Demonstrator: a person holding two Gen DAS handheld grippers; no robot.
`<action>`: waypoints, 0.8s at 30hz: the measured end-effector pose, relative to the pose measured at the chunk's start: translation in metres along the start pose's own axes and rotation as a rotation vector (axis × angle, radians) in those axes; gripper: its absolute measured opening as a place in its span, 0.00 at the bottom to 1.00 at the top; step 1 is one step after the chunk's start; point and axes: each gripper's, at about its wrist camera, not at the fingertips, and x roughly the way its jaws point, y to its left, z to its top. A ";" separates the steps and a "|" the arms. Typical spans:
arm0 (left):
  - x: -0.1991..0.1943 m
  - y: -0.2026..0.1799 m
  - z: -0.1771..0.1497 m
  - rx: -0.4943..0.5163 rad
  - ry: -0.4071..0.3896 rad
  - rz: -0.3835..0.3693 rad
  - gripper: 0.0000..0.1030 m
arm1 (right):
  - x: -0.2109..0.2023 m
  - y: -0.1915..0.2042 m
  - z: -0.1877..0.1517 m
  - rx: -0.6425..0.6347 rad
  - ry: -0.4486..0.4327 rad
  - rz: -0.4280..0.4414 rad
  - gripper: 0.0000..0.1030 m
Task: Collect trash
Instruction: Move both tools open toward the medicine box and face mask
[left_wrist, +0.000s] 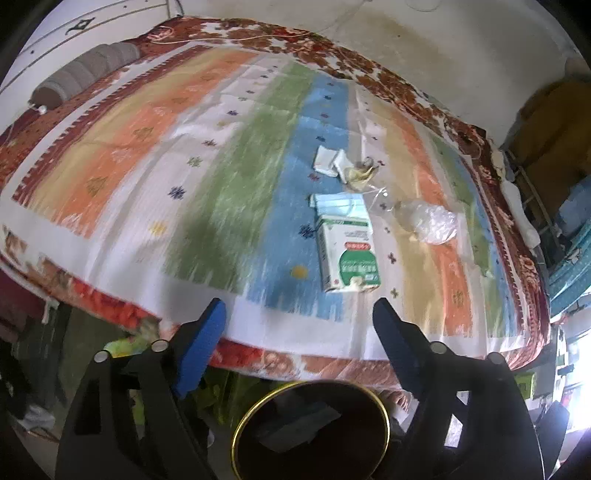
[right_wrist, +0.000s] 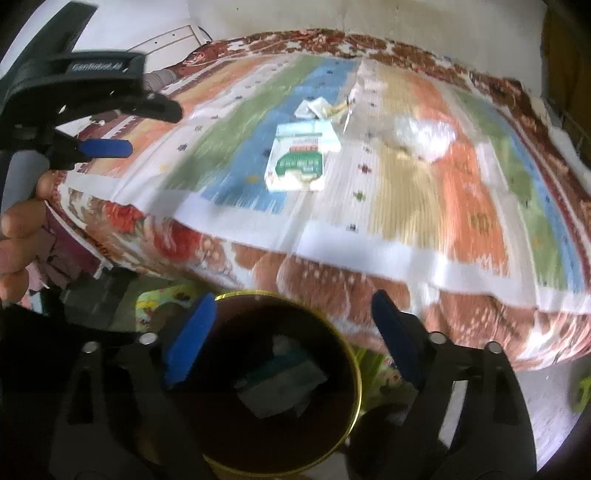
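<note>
Your bed (left_wrist: 207, 155), under its striped blanket, fills both views, and the dark bin (right_wrist: 354, 373) with the gold rim stands on the floor against its near edge, at 6 o'clock, with something pale already lying in it. The trash left for you sits on the blue stripe toward 1 o'clock: the carton (left_wrist: 347, 254) lies flat and looks light but stiff, so I'd pinch it across its narrow sides. Beyond it, touching its far end, the face mask (left_wrist: 341, 205) is soft and limp; take it by a fold. The crumpled plastic bag (left_wrist: 430, 221) at 2 o'clock is slippery and will squash, so grab a bunch of it. The 2 tissue wads (left_wrist: 330, 162) and the yellowish scrap (left_wrist: 360, 173) farther on are featherlight. Your left tongs (left_wrist: 299, 317) stand wide with nothing between them, above the bed's edge. Your right tongs (right_wrist: 293, 314) are equally wide and empty, over the bin's rim.
</note>
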 end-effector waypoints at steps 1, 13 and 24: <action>0.003 0.000 0.004 -0.006 0.005 -0.018 0.81 | 0.002 0.002 0.003 -0.007 -0.005 -0.003 0.83; 0.037 0.002 0.038 -0.021 -0.006 -0.120 0.94 | 0.029 0.017 0.031 -0.054 -0.053 -0.027 0.91; 0.079 0.004 0.071 0.072 0.003 -0.167 0.94 | 0.059 0.018 0.051 -0.012 -0.063 -0.008 0.91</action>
